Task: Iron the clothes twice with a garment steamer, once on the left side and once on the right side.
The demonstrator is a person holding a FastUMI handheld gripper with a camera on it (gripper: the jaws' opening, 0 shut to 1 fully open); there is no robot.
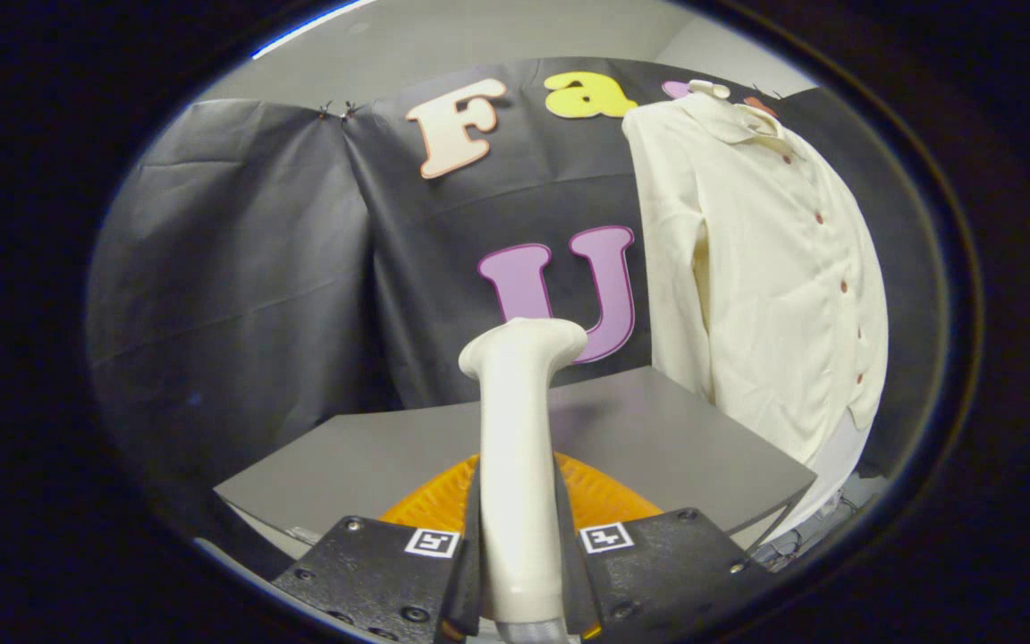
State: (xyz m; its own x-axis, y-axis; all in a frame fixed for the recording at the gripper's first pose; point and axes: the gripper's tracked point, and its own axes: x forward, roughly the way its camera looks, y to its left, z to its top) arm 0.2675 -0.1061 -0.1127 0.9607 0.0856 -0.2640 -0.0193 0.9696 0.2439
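Note:
A white garment steamer [519, 429] stands upright between my fingers, its handle rising to a curved head that points right. My gripper [519, 572] is shut on the steamer's handle, both fingers pressed against its sides. A cream button-up shirt [765, 268] with small red buttons hangs on a hanger beyond the fingers, off to the right of the steamer's head and apart from it. The shirt's front faces me and its left sleeve hangs straight down.
A grey table [676, 438] lies below and ahead of the fingers. An orange ribbed object [600, 496] sits on it right behind the steamer's handle. Black cloth forms the booth's wall [238, 268] behind everything.

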